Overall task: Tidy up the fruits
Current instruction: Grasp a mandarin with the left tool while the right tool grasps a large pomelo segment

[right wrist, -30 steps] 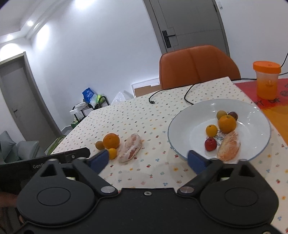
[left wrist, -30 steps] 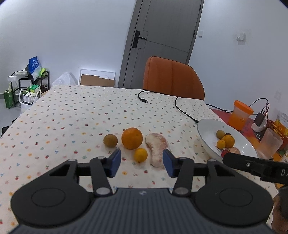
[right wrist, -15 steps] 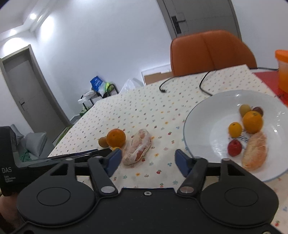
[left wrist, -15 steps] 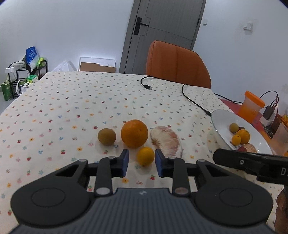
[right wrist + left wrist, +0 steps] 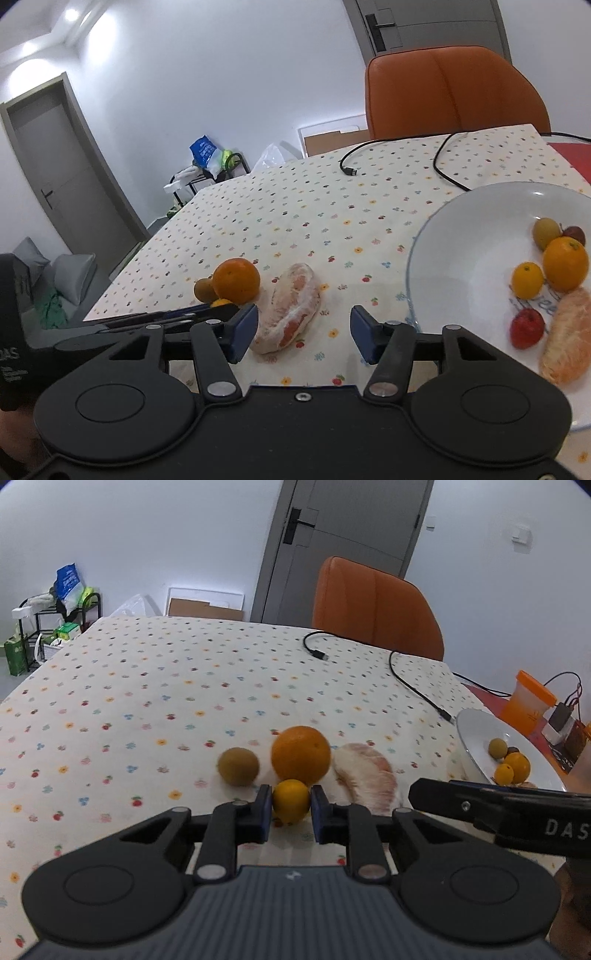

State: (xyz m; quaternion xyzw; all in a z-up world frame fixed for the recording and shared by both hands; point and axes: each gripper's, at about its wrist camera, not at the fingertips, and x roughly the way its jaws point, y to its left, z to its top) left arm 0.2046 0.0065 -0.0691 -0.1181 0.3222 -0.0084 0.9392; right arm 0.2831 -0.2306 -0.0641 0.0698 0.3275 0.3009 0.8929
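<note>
Left hand-held gripper point(image 5: 291, 808) clamps the small orange point(image 5: 291, 800).
Right hand-held gripper point(image 5: 303, 330) gapes wide beside the pomelo wedge point(image 5: 291, 308).

Black USB cable point(image 5: 373, 657) loops on the floral tablecloth point(image 5: 147, 701) far ahead of the fingers, orange chair point(image 5: 373, 605) behind the far table edge, grey door point(image 5: 343, 542) behind that. Orange-lidded cup point(image 5: 528, 701) and a charger block point(image 5: 561, 720) with wires sit ahead-right of the fingers. Black rack point(image 5: 51, 627) with blue bag point(image 5: 66, 581) and green boxes far ahead-left, flat cardboard point(image 5: 205, 603) leaning on the wall; second grey door point(image 5: 70, 177) and grey cushions point(image 5: 70, 273) off left.
</note>
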